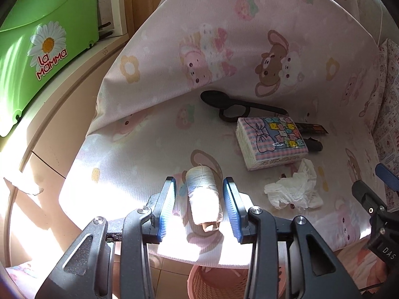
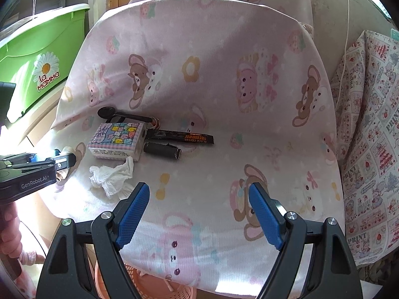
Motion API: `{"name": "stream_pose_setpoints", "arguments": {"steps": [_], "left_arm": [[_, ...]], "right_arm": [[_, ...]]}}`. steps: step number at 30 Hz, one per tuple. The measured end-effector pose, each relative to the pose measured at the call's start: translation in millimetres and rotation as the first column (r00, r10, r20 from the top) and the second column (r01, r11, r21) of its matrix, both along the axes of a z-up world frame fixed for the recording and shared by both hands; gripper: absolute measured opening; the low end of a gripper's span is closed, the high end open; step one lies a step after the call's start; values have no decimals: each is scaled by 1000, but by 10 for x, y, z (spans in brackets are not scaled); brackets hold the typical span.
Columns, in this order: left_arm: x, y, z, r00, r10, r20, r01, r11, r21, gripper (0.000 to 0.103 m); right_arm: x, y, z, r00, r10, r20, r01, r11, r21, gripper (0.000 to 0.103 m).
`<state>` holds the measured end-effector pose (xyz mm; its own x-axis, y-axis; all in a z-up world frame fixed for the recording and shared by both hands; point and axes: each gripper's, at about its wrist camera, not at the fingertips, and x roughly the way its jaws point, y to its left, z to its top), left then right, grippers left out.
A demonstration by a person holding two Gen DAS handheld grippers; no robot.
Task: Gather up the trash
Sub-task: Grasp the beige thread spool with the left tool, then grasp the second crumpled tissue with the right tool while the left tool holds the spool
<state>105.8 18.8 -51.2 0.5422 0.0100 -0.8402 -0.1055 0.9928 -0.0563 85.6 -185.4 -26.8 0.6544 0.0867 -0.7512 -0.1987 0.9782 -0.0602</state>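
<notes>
Left-wrist view finds the left gripper [image 1: 199,199] straddling a spool of pale thread [image 1: 203,194] lying on a cartoon-print cloth [image 1: 149,149], its long axis running along the fingers and away from the camera; gaps show between both blue pads and the spool, so the jaws stand apart and grip nothing. A crumpled white tissue [image 1: 294,191], the likeliest piece of trash, lies just to the right of this claw, in front of a patterned tissue pack [image 1: 271,142]. From the right wrist, the right gripper [image 2: 199,211] hangs wide open and empty over bare cloth, with the tissue up and to its left, near its left finger. Either hand could reach it; the right looks better placed, being free. A pink basket [image 2: 154,286] waits below the cloth's front edge, apparently the bin. Readable writing: "La Mamma" on a green box [image 1: 37,37], "BLACK COFFEE" on a dark sachet [image 2: 189,137], "GenRobot.AI" on the left tool.
</notes>
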Motion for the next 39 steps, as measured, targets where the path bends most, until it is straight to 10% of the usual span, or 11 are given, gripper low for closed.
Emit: {"name": "stream_pose_setpoints", "arguments": {"steps": [11, 21, 32, 39], "left_arm": [[-304, 161, 457, 986, 20, 168, -21, 1000, 2, 22], [-278, 214, 411, 990, 36, 138, -26, 997, -69, 22], [-331, 145, 418, 987, 17, 160, -15, 1000, -14, 22], [-332, 67, 401, 984, 6, 179, -17, 998, 60, 22]], "right_arm": [[-33, 156, -20, 997, 74, -30, -70, 991, 117, 84], [86, 420, -200, 981, 155, -115, -128, 968, 214, 84], [187, 670, -320, 983, 154, -102, -142, 983, 118, 69], [149, 665, -289, 977, 187, -100, -174, 976, 130, 6]]}}
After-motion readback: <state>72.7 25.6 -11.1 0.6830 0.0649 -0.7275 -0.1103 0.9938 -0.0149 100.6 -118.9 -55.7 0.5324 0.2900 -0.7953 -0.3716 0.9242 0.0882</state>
